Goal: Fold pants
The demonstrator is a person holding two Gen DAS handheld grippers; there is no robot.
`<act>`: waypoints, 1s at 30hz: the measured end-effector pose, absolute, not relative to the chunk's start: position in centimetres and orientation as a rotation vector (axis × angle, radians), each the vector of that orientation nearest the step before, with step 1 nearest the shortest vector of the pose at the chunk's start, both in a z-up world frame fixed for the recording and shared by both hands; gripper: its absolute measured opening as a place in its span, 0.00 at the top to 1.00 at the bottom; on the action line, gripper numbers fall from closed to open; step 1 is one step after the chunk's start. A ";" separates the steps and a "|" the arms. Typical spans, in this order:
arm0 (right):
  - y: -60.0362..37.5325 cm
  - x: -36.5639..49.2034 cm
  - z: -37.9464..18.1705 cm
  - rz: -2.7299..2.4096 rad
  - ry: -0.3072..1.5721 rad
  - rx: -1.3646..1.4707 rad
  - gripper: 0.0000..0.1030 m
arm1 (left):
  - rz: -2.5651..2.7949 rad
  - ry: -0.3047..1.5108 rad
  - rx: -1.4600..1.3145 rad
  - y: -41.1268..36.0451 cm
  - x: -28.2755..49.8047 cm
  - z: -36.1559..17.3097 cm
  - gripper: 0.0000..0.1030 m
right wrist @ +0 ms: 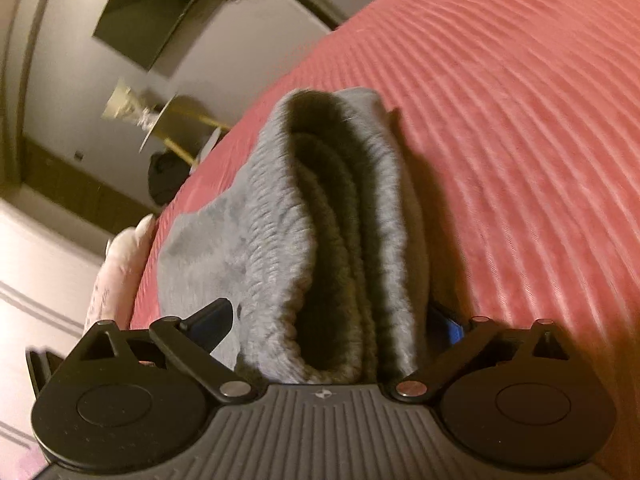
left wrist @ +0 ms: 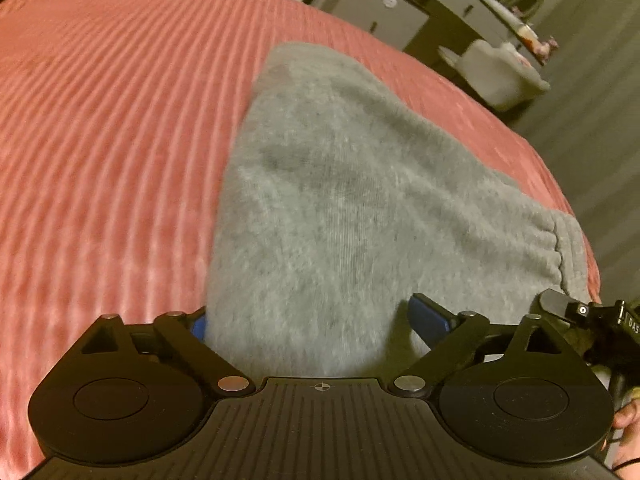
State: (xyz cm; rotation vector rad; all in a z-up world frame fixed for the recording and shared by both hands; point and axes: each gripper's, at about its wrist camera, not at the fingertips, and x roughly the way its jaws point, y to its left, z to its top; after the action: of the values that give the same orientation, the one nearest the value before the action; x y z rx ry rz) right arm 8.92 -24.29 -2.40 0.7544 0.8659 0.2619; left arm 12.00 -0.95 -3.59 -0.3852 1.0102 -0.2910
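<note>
Grey sweatpants (left wrist: 340,184) lie folded on a pink-red ribbed bedspread (left wrist: 100,140). My left gripper (left wrist: 312,316) is open, its blue pads (left wrist: 430,316) spread wide on either side of the near end of the folded cloth, with a gap at the right pad. In the right wrist view the sweatpants (right wrist: 280,220) show stacked layers of ribbed waistband, seen edge on. My right gripper (right wrist: 336,320) is open around that stack, its fingers (right wrist: 216,320) standing off the cloth. The bedspread (right wrist: 520,120) stretches away to the right.
The bed's edge runs close to the pants on the right in the left wrist view, with a dark dresser (left wrist: 440,12) and a white chair (left wrist: 504,76) beyond. A person's hand (left wrist: 628,416) shows at the lower right. A wall screen (right wrist: 160,12), a gold side table (right wrist: 180,120) and a white cushion (right wrist: 120,264) lie past the bed.
</note>
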 end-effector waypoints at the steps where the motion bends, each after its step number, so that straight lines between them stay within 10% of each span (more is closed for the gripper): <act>1: -24.1 9.1 -2.4 0.264 0.865 0.739 0.03 | -0.298 1.014 -0.377 -1.1 12.3 -3.8 0.04; 18: -26.0 9.4 -3.8 0.283 0.809 0.884 0.03 | -0.314 0.950 -0.406 -1.6 11.6 -4.3 0.00; 30: -27.2 7.7 -3.3 0.269 0.839 0.962 0.16 | -0.265 0.940 -0.462 0.5 10.1 -4.2 0.33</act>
State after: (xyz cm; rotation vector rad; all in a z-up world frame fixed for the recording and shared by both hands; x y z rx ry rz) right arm 7.68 -27.17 -3.32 0.9617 0.8391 0.2688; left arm 10.11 0.51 -4.18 -0.4617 0.9398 -0.2651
